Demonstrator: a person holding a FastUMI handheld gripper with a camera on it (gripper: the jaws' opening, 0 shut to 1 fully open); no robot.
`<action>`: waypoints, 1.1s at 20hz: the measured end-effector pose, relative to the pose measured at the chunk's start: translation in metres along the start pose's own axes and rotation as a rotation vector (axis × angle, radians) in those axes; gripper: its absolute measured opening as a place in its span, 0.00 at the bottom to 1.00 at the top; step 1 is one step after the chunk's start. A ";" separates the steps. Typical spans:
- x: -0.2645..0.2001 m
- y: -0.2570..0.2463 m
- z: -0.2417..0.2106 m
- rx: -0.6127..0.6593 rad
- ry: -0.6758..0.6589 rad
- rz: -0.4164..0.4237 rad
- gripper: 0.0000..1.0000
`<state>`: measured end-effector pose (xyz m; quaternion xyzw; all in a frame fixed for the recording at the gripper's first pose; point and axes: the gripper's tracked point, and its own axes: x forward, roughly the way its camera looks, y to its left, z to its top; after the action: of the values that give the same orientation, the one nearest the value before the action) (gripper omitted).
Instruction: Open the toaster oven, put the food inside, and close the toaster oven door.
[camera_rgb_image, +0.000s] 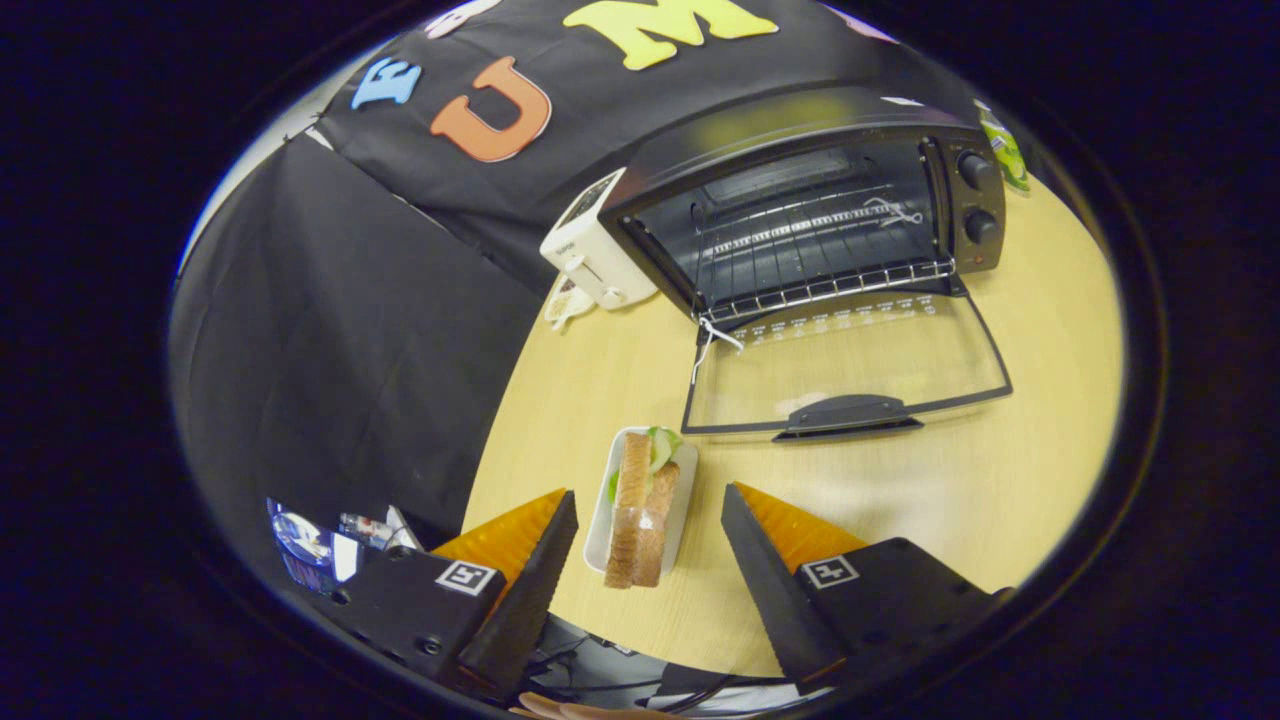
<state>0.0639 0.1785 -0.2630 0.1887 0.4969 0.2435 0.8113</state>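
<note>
A black toaster oven (830, 190) stands at the far side of the wooden table (1000, 480), its glass door (845, 375) folded down flat onto the tabletop. The wire rack (820, 285) inside is bare. A sandwich (640, 510) with brown bread and green filling lies on a small white rectangular plate (682, 490) at the near edge of the table. My gripper (650, 495) is open, its fingers standing on either side of the plate and sandwich without touching them. The oven door lies just beyond the fingers.
A white pop-up toaster (592, 245) stands to the left of the oven against the black cloth wall. A green packet (1005, 150) shows behind the oven's knobs. Cables and small items (330, 540) lie below the table's near-left edge.
</note>
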 end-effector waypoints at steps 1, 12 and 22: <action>0.004 0.002 -0.001 0.002 0.014 -0.001 0.96; 0.038 -0.001 -0.018 0.133 0.226 0.024 0.76; 0.038 0.000 -0.020 0.094 0.203 0.002 0.42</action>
<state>0.0602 0.2019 -0.2986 0.2014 0.5870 0.2390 0.7468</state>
